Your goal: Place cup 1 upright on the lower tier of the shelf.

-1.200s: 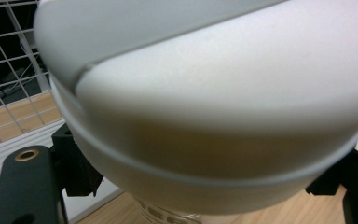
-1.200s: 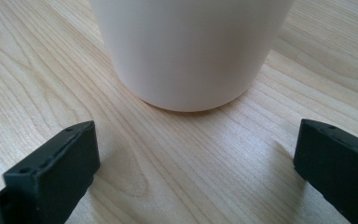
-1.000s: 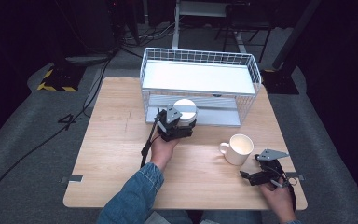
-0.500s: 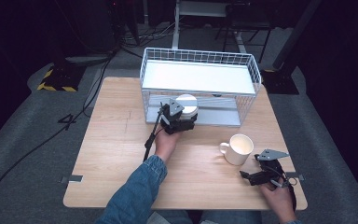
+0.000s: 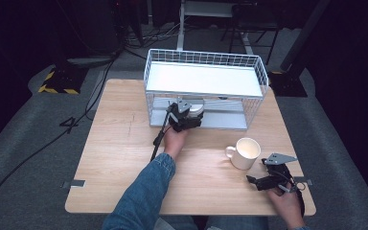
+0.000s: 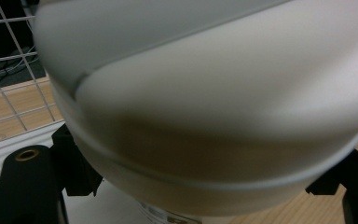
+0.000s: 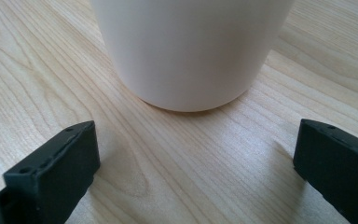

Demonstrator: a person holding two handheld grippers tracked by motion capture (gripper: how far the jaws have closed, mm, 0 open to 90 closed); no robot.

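From the high view, my left gripper [image 5: 188, 116] is pushed up to the front opening of the wire rack [image 5: 206, 62], at the lower shelf. It's clamped around a white bowl [image 5: 195, 109], which sits just past the jaws, under the rack's upper shelf. The bowl is partly hidden by the gripper and the wires, so I can't tell if it's resting on the shelf or lifted a little. My right gripper [image 5: 264, 180] is down near the bottom right corner of the table [image 5: 115, 158], jaws spread wide and holding nothing. A white mug [image 5: 244, 153] stands just ahead of it and slightly to its left, not touching.

Left gripper view: the bowl [image 6: 214, 107] is right up against the camera, blurry, with a black jaw on each side of it pressing on its lower body. Off to the gripper's left I can see the rack's wire wall [image 6: 9, 60] and a strip of wood tabletop behind it.

Right gripper view: the mug [image 7: 191, 51] stands upright on the table dead ahead, its base centred between the two jaws but beyond the tips. Jaws are wide apart, with bare wood [image 7: 191, 168] between them.
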